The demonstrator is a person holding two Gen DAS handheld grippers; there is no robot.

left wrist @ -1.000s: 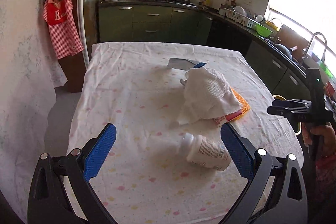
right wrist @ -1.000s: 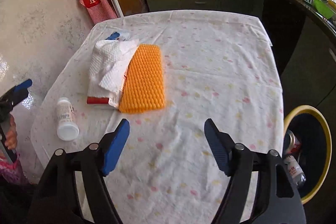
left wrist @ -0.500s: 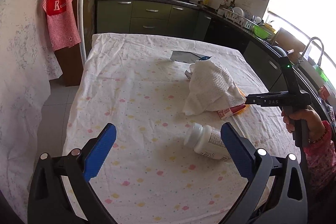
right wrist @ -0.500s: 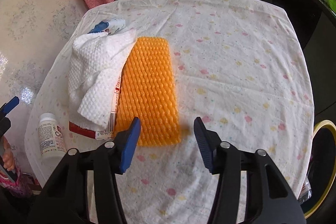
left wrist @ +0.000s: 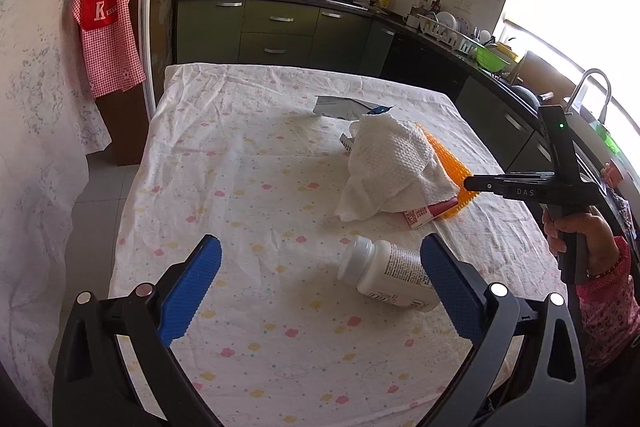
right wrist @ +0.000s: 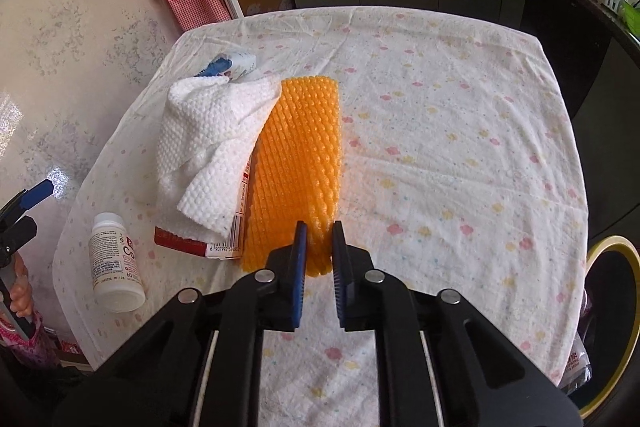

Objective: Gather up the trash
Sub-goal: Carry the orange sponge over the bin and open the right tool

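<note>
Two pads on the net's near end

My right gripper (right wrist: 319,247) has just been closing — its pads pinch the orange foam fruit net (right wrist: 298,155), whose long axis runs away from them. Left of the net lies the white pill bottle (left wrist: 390,277); my left gripper (left wrist: 320,285) gapes empty there.

Daylight scene, bright overall. Left wrist view: window (left wrist: 576,7) at upper right blown out, glare washing that corner. Soft shadows on tablecloth (left wrist: 248,187) beside towel (left wrist: 392,163) and bottle (left wrist: 394,277). Right wrist view: even light, a specular hotspot on the glossy wall (right wrist: 60,175). Strong fisheye bending, dark vignette at corners. Focus sharp at centre, no motion blur.
</note>
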